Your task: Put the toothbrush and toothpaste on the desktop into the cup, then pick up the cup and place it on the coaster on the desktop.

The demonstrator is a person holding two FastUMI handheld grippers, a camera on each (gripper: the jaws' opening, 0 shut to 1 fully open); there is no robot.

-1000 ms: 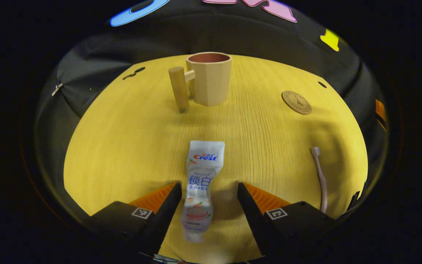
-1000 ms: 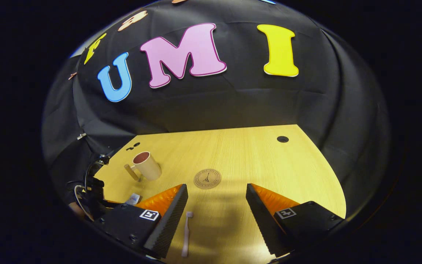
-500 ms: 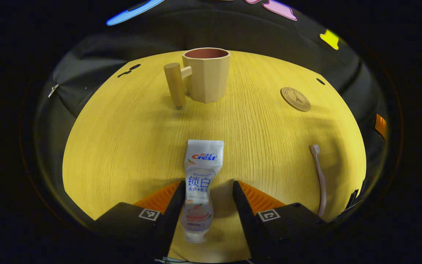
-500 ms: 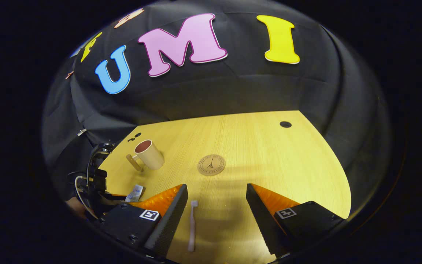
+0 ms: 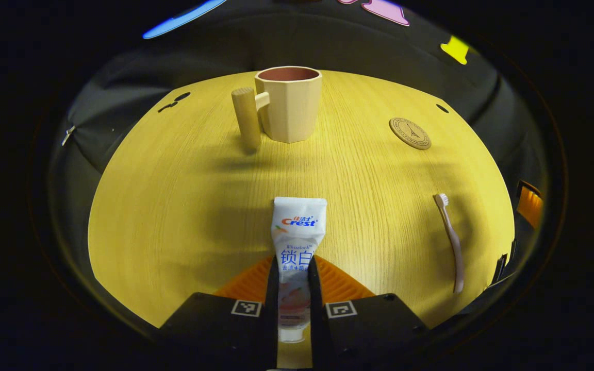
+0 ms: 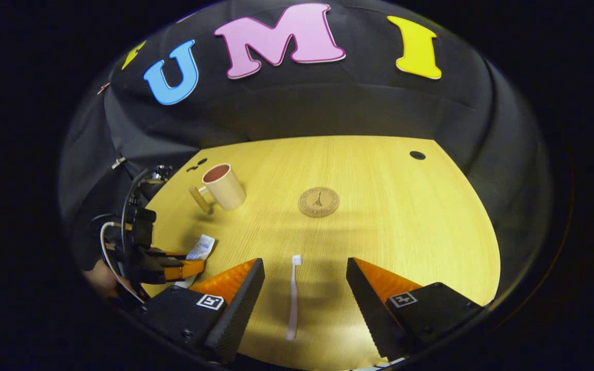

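A white toothpaste tube (image 5: 297, 242) lies on the yellow wooden desktop (image 5: 183, 196), cap end toward me, and my left gripper (image 5: 293, 281) is shut on its lower half. The beige cup (image 5: 287, 109) with a wooden peg handle stands upright at the far side. A round coaster (image 5: 410, 133) lies to its right. A pale toothbrush (image 5: 450, 242) rests at the right. In the right gripper view, the toothbrush (image 6: 293, 296) lies between the open fingers of my right gripper (image 6: 304, 288), above the desktop. The cup (image 6: 223, 186), the coaster (image 6: 318, 201), the toothpaste (image 6: 200, 249) and the left gripper (image 6: 181, 268) show farther off.
Black cloth walls close in the desktop's far and side edges. A small round hole (image 6: 417, 155) sits near the far right corner of the desktop (image 6: 405, 216). A hand (image 6: 102, 275) holds the left gripper at the near left edge.
My left gripper's fingers closed in from wide open onto the toothpaste tube. My right gripper shifted left and tilted down, bringing the toothbrush between its open fingers.
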